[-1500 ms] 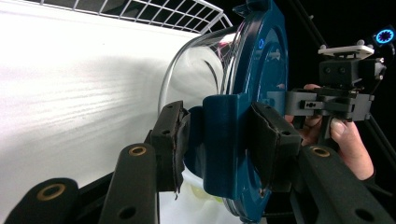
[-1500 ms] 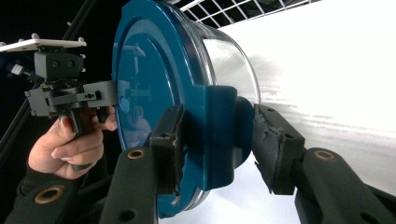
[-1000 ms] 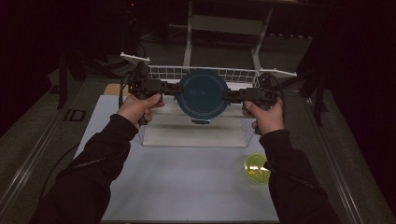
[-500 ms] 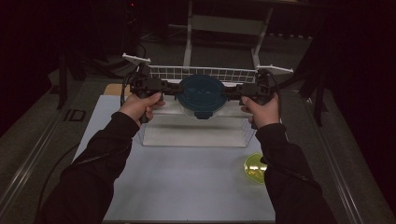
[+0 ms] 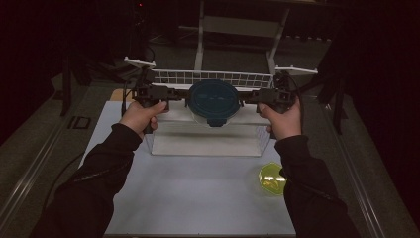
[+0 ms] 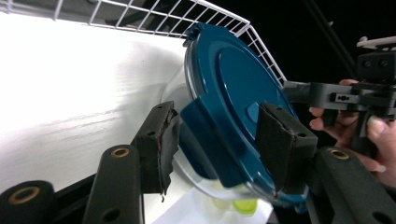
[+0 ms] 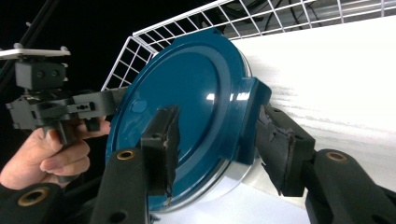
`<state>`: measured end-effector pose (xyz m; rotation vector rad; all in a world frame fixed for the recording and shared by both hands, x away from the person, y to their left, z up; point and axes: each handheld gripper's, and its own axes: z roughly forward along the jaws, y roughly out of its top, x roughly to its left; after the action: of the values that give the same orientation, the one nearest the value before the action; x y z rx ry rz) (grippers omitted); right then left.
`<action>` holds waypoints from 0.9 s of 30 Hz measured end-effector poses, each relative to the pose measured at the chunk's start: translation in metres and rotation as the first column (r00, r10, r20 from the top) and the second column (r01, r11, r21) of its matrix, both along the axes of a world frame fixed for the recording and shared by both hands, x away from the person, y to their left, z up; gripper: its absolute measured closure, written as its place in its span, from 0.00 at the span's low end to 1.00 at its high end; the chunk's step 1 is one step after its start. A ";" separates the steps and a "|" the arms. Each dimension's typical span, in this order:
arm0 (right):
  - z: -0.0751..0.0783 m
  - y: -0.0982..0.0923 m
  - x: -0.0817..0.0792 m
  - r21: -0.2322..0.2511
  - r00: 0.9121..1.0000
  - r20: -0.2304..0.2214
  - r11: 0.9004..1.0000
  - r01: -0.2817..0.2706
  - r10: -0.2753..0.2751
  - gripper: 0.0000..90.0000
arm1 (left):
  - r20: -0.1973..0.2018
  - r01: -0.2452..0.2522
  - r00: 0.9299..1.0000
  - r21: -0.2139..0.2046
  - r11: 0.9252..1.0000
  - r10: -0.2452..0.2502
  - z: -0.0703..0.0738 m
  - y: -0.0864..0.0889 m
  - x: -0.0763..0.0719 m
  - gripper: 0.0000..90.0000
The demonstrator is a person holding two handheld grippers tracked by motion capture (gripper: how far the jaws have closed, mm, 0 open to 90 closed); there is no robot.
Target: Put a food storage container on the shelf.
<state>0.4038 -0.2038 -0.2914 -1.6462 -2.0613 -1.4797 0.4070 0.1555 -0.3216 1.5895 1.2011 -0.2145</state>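
A round clear container with a dark blue lid (image 5: 214, 101) stands tilted on edge over the white wire rack (image 5: 213, 78), its lid facing the person. My left gripper (image 5: 181, 94) reaches it from the left and my right gripper (image 5: 250, 95) from the right. In the left gripper view the container (image 6: 233, 93) sits between the jaws of my left gripper (image 6: 219, 140). The right gripper view shows the blue lid (image 7: 187, 93) between the jaws of my right gripper (image 7: 219, 140). Both pairs of jaws have just been opening and the pads stand slack beside the rim.
A clear plastic bin (image 5: 208, 139) sits in front of the wire rack on the white tabletop (image 5: 198, 198). A yellow-green round piece (image 5: 271, 178) lies near the right forearm. Dark floor and stand legs surround the table.
The container's tilt has shifted: it looked flatter half a second ago and now shows more of its lid face. Both hands have stayed where they were.
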 end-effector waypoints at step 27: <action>-0.012 0.018 -0.073 -0.007 0.983 0.114 0.989 -0.146 0.146 0.62 | 0.359 0.137 0.922 0.053 0.989 -0.147 -0.011 -0.002 -0.087 0.13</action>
<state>0.3311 -0.1853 -0.3038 -1.4054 -2.1859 -1.5586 0.3200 0.1538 -0.3330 1.6551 0.8064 0.0058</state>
